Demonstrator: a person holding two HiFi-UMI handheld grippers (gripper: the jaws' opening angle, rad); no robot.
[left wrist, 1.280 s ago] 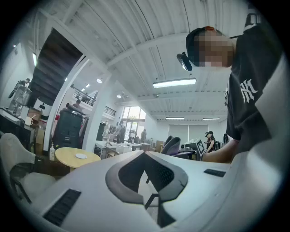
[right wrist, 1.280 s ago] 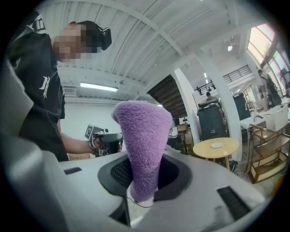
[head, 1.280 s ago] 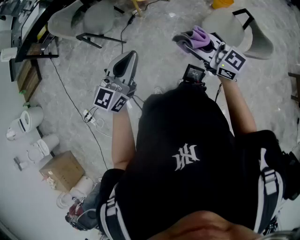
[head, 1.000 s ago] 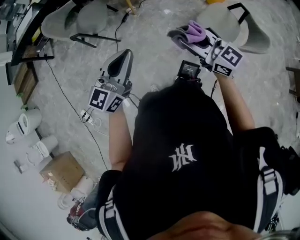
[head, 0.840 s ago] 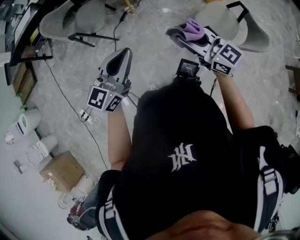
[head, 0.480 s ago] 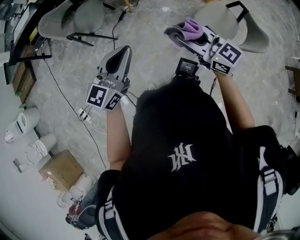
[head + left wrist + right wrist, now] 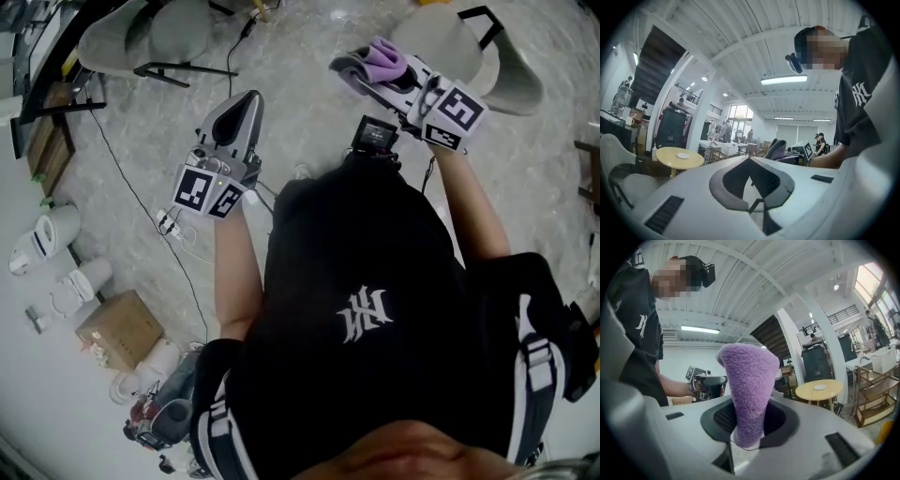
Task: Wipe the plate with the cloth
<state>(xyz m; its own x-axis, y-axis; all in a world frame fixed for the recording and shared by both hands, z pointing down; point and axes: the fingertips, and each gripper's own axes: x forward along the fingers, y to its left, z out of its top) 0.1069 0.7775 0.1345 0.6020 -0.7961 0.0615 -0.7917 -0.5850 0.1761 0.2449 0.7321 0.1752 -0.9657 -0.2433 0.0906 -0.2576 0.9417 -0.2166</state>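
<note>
My right gripper [image 7: 364,73] is shut on a folded purple cloth [image 7: 384,56], held level in front of the person; the cloth [image 7: 749,390] stands up out of the closed jaws [image 7: 747,430]. The left gripper [image 7: 236,111] is shut with nothing in it, its pads [image 7: 774,185] meeting in the left gripper view. A small white plate [image 7: 819,387] lies on a round yellow table [image 7: 820,392] some distance off. The left gripper view shows the same plate [image 7: 683,155] and table [image 7: 677,161]. Both grippers are far from the plate.
Pale chairs stand on the stone floor at the upper left [image 7: 155,37] and upper right [image 7: 497,56]. Cables and a power strip [image 7: 173,225], a cardboard box [image 7: 122,328] and white appliances [image 7: 42,239] lie at the left. People and desks fill the room's far end.
The left gripper has shifted a little toward the upper left of the head view. The right gripper has kept still with the cloth in it.
</note>
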